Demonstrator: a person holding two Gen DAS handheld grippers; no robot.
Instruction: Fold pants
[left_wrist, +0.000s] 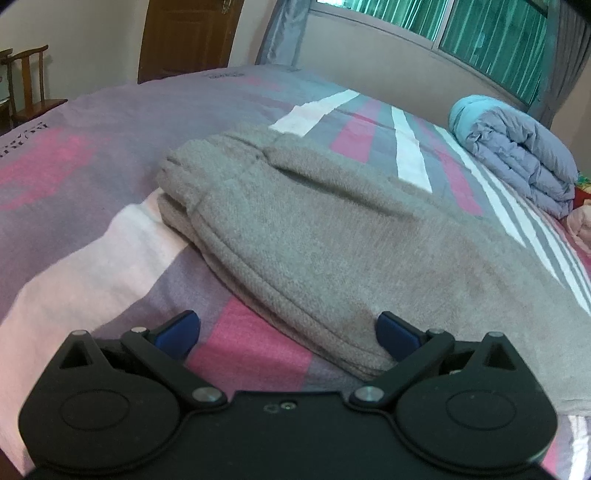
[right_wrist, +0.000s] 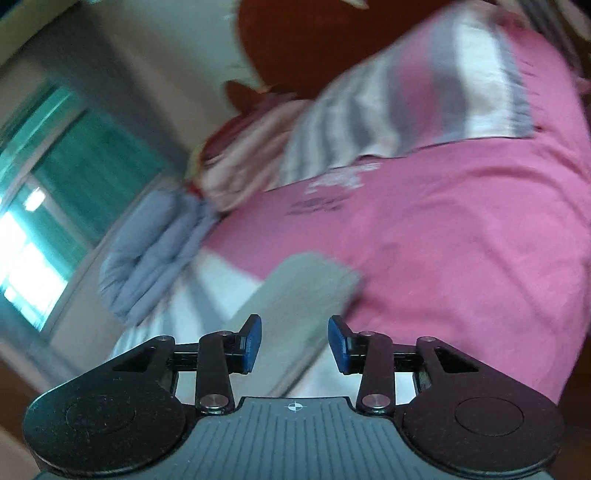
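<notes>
The grey pants lie folded in layers on the bed, whose cover is striped pink, grey and white. A rolled lilac-and-blue quilt sits well beyond them under the window, and a wooden chair stands past the far edge near a brown door. Printed lettering on the cover is too small to read. The left gripper is spread wide, one pad beside the pants' near hem. The right gripper, in a blurred view, is moderately parted and holds nothing.
</notes>
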